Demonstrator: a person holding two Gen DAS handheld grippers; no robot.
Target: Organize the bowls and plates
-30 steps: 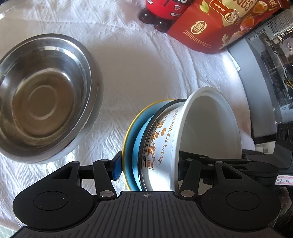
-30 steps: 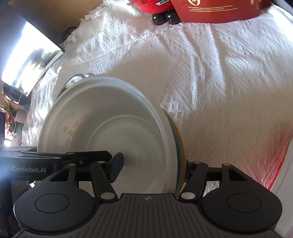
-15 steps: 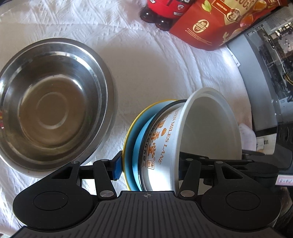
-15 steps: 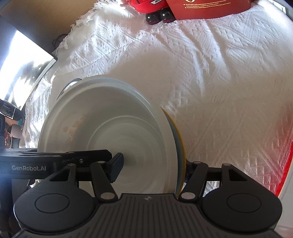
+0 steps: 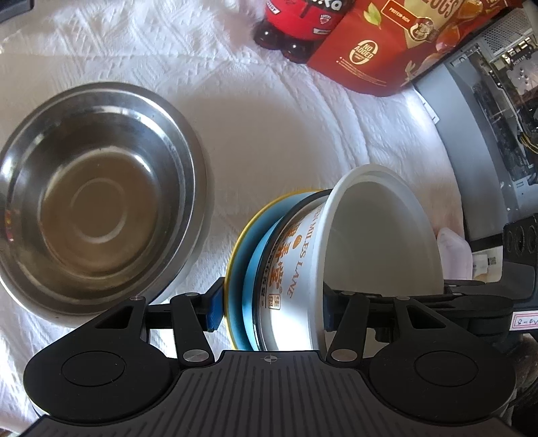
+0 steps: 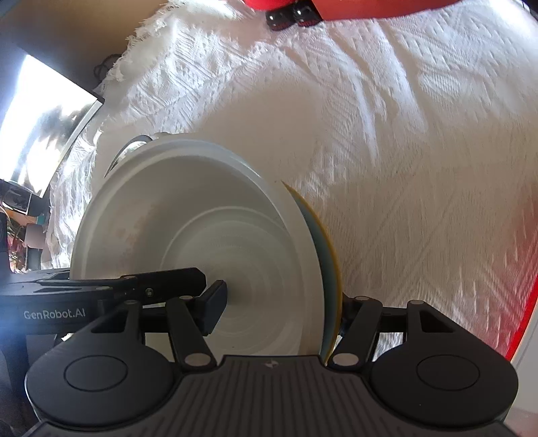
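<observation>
A white paper bowl (image 5: 380,232) with orange lettering sits nested on a blue plate (image 5: 247,245) with a yellow rim, held on edge above the white cloth. My left gripper (image 5: 269,306) is shut on this stack, one finger behind the plate, one inside the bowl. My right gripper (image 6: 279,306) is shut on the same stack (image 6: 215,242) from the other side. A large steel bowl (image 5: 94,191) stands on the cloth to the left of the stack; its rim (image 6: 129,149) peeks behind the white bowl in the right wrist view.
A red snack bag (image 5: 386,43) and a red bottle (image 5: 296,23) stand at the back of the white tablecloth (image 5: 285,117). A grey computer case (image 5: 487,117) is at the right. A dark screen (image 6: 43,117) is left of the table edge.
Both grippers have carried the stack forward and left, closer to the steel bowl. The grip on the stack is unchanged.
</observation>
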